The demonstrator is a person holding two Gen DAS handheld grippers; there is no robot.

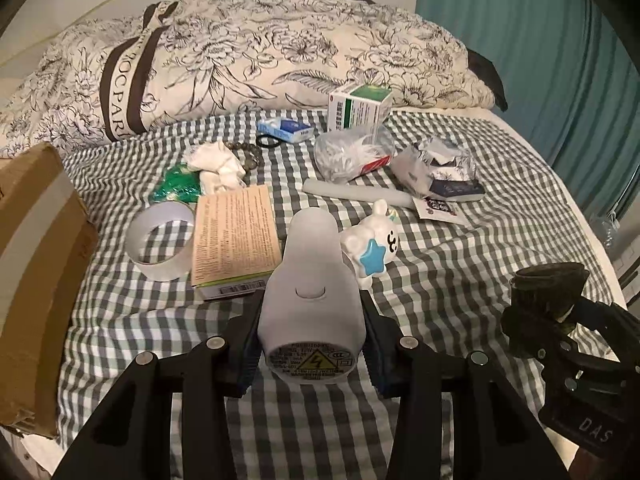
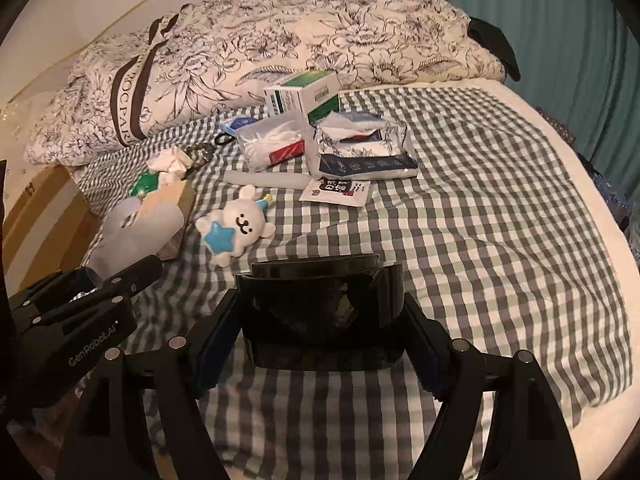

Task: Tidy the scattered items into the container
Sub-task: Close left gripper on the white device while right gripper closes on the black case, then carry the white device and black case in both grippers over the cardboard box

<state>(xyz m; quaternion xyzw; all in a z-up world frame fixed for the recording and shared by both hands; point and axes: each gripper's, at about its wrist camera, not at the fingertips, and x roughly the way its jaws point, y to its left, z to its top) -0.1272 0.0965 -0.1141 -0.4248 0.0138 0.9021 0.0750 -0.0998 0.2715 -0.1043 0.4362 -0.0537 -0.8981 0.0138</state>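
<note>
cardboard box [image 1: 36, 264] sits at the bed's left edge. my right gripper [image 2: 320, 340] pinches the black case [image 2: 320, 312], glossy, probably slippery, so grip its flat sides. left gripper [image 1: 310, 344] clamps the white plug-in device [image 1: 310, 292], rigid and light, around its wide base.

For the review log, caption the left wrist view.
Left tongs grip a white appliance above the cluttered gingham bedspread.

Floral duvet [image 1: 256, 48] bunched at back, teal curtain [image 1: 560, 40], prob.
</note>
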